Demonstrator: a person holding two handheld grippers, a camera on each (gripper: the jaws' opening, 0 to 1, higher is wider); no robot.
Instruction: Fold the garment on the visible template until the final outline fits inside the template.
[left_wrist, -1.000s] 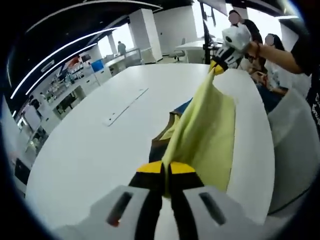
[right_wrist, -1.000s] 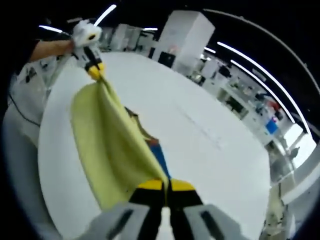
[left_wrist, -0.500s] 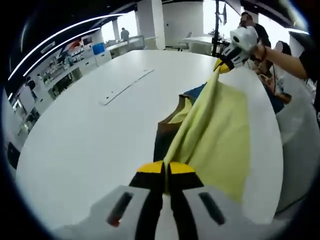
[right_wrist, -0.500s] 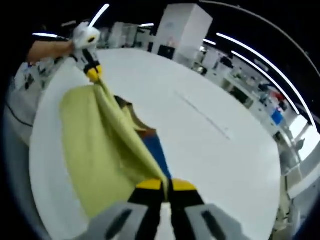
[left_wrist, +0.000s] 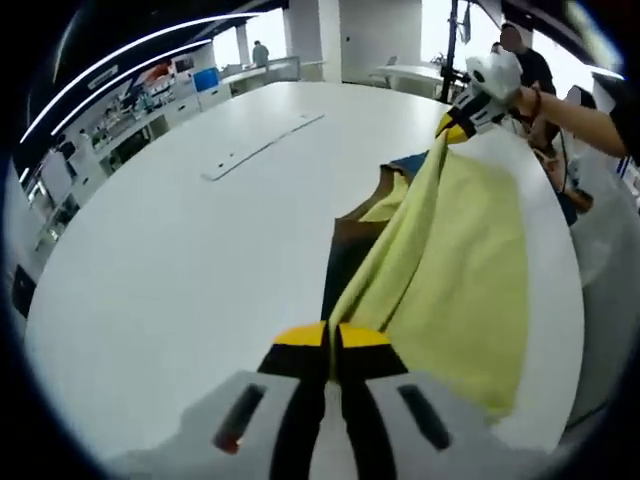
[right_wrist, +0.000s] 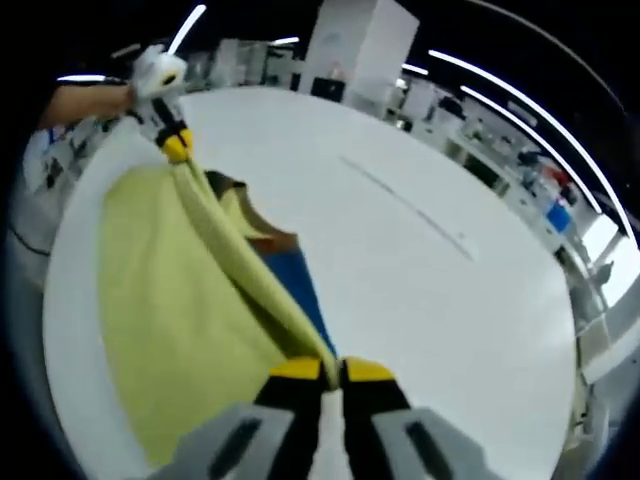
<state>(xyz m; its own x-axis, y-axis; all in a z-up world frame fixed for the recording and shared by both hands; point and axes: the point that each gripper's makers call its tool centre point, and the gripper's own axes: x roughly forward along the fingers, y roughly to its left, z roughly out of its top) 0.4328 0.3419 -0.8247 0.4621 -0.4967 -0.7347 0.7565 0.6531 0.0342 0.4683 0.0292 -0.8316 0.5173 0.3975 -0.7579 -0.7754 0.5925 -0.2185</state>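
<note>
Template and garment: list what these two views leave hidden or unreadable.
- Template: in both views the yellow garment covers most of it; its full outline cannot be traced.
- Garment's gripped edge: hidden inside the shut jaws of the left gripper and right gripper.
- Garment's underside and type: folded over itself, cannot tell.
- Slot strip on the table: too small to read, left gripper view.

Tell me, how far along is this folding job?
Early to midway, I'd judge. Done: both grippers have hold of the yellow garment; the left gripper and the right gripper are each shut on its top edge. In hand: the cloth is stretched between them above the white table, over a brown and blue template. Left: laying it down, folding it and fitting its outline inside the template.
</note>
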